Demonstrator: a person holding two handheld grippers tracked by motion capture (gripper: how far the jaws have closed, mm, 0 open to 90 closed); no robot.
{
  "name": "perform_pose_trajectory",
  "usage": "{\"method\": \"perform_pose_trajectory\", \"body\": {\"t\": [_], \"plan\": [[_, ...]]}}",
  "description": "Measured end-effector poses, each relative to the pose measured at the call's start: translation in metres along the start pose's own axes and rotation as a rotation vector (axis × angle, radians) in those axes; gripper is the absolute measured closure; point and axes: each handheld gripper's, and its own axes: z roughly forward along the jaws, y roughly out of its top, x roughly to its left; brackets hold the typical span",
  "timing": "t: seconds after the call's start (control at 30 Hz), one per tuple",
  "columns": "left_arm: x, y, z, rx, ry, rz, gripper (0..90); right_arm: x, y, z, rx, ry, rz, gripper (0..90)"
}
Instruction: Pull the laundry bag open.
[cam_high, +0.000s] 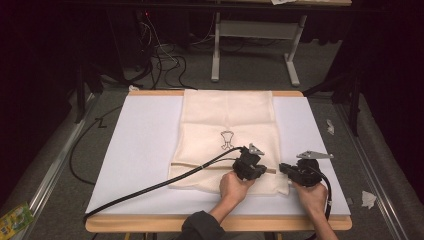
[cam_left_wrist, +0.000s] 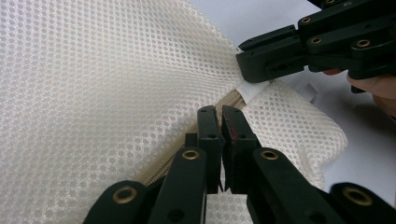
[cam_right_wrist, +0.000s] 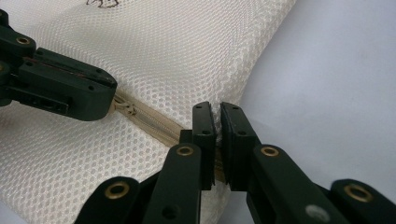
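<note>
While the left tool (cam_left_wrist: 221, 122) clamps the mesh bag's (cam_high: 227, 120) zipper (cam_right_wrist: 154, 122), the right tool (cam_right_wrist: 218, 116) pinches its edge.

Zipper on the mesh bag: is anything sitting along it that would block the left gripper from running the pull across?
Nothing visible does. The zipper crosses the mesh bag bare. The left gripper is shut on it, and the right gripper pinches the bag's edge at the zipper's end.

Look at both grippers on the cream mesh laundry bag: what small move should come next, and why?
Probably slide the left gripper along the tan zipper, away from the right gripper. The right one pinches the edge of the cream mesh bag at the zipper's end, anchoring it, while the left one is closed at the zipper.
</note>
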Motion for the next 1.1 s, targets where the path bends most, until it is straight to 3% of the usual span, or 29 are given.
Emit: {"method": "perform_pose_trajectory", "body": {"t": [0.43,1.1], "plan": [[-0.0013,0.0007,-0.0044,-0.002,0.015,0.033,87.3,0.0006,0.0004,-0.0003,-0.002,0.002,-0.001,86.0],[0.0006,0.0003,-0.0090,-0.001,0.018,0.035,87.3,0.0001,0.0009,-0.0002,0.000,-0.001,-0.011,86.0]]}}
